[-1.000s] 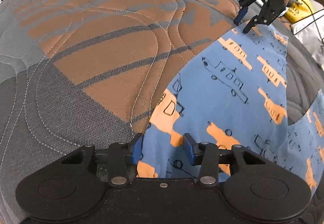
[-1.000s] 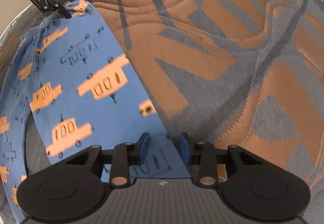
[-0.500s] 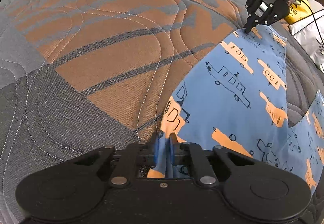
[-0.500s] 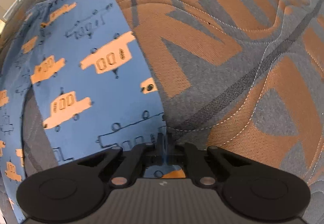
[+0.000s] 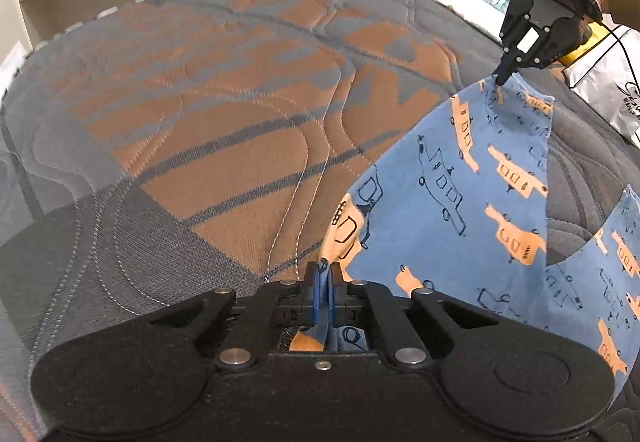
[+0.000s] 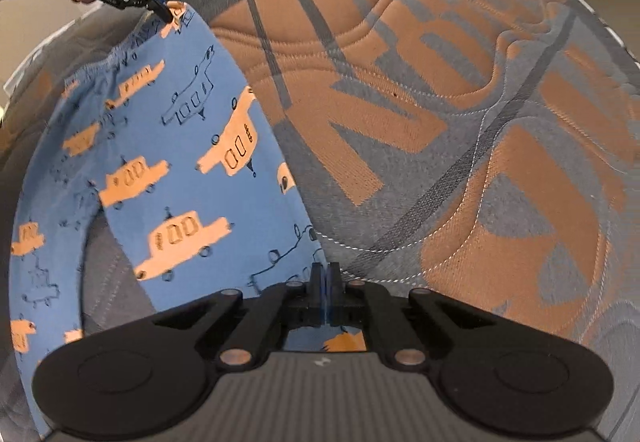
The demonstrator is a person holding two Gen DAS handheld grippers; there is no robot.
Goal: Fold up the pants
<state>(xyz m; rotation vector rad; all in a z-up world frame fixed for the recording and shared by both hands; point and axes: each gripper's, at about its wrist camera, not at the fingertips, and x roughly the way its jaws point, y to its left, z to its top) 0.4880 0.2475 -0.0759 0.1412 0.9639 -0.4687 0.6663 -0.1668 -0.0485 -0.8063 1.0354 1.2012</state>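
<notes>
The pants (image 5: 472, 178) are blue with orange and outlined cars, and they hang stretched between the two grippers above a quilted grey-and-orange mattress (image 5: 208, 146). The left gripper (image 5: 323, 282) has its jaws closed tight on the edge of the cloth at one end; blue fabric shows pinched between its pads. The right gripper (image 6: 325, 284) is likewise clamped on the cloth at the other end, with blue fabric squeezed in the narrow slit between its jaws. From the left wrist view, the right gripper (image 5: 505, 73) pinches a corner at the far end; from the right wrist view, the left gripper (image 6: 164, 12) holds the corner by the gathered elastic waistband (image 6: 100, 70). So the long axis of the held leg runs straight from one gripper to the other, waist toward the left gripper. The other leg (image 6: 28, 242) droops beside it, with a dark gap of mattress showing between the two. A white bag (image 5: 604, 82) lies near the mattress edge.
</notes>
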